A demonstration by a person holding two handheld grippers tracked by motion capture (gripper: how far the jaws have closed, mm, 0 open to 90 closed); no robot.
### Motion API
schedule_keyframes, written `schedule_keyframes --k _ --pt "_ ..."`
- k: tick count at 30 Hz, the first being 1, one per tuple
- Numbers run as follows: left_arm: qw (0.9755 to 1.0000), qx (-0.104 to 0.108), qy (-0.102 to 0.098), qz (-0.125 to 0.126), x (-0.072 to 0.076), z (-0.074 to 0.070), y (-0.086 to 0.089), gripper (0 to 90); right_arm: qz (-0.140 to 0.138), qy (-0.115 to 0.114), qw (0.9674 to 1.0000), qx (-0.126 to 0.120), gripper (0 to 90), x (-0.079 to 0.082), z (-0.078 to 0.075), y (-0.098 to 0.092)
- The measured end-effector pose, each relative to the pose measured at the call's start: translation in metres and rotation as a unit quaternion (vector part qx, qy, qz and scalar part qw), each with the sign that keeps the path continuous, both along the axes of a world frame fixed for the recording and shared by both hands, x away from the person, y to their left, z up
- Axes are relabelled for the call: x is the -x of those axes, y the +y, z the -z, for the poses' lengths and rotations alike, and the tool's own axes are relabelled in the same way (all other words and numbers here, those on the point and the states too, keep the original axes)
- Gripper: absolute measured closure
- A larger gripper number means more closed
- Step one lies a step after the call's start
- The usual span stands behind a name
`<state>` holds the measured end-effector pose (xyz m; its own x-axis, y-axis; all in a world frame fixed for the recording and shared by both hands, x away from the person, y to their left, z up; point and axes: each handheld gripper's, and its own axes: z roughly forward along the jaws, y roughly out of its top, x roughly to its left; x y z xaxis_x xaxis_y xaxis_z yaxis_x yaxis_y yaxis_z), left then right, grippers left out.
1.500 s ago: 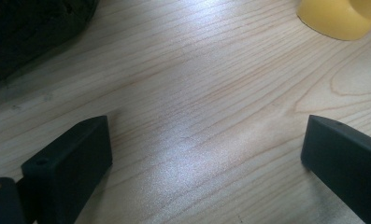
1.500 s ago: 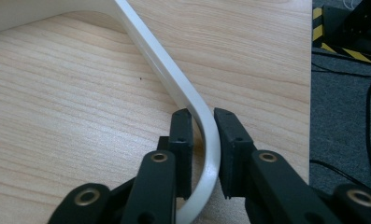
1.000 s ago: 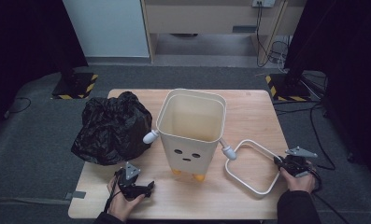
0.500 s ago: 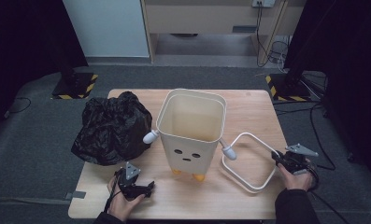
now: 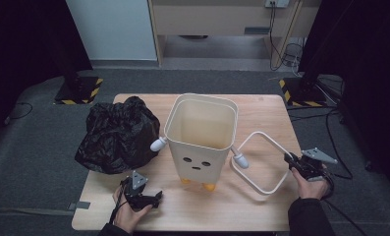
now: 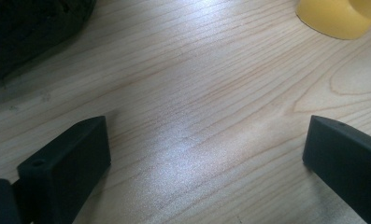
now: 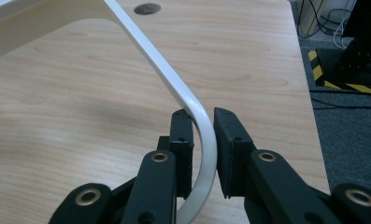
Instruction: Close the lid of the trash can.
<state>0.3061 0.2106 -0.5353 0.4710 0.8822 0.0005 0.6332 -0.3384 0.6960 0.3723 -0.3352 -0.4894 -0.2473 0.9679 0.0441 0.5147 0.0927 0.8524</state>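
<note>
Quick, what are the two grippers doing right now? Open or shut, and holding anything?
Left gripper: open, holding nothing, low over the wooden table.
Right gripper: shut on the white frame beside the bin.

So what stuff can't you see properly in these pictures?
- Bin: its bottom inside is hidden by its own walls in the high view.
- Bag: what it holds is hidden by the black plastic; the left gripper view cuts it off at the top corner.
- Yellow foot: cut off by the top edge in the left gripper view.
- Ring: its lower end is hidden behind the right gripper fingers.
</note>
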Motion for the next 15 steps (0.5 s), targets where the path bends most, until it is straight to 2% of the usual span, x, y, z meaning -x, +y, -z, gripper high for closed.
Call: schedule_keyframes --k 2,6,8,15 --pt "1.0000 0.000 0.000 0.000 0.000 0.000 0.000 0.0 0.002 -0.006 1.0000 -0.008 78.2 0.000 -0.002 0.001" --pt "1.0000 0.000 0.000 0.000 0.000 0.000 0.000 0.0 0.005 -0.016 0.9998 -0.004 78.2 0.000 -0.006 0.001" --pt "1.0000 0.000 0.000 0.001 0.000 0.000 0.000 0.0 0.009 -0.023 0.9996 -0.012 78.2 0.001 -0.008 0.002" --pt "1.0000 -0.001 0.000 0.001 0.000 0.000 0.000 0.0 0.018 -0.045 0.9988 -0.013 78.2 0.003 -0.018 0.003"
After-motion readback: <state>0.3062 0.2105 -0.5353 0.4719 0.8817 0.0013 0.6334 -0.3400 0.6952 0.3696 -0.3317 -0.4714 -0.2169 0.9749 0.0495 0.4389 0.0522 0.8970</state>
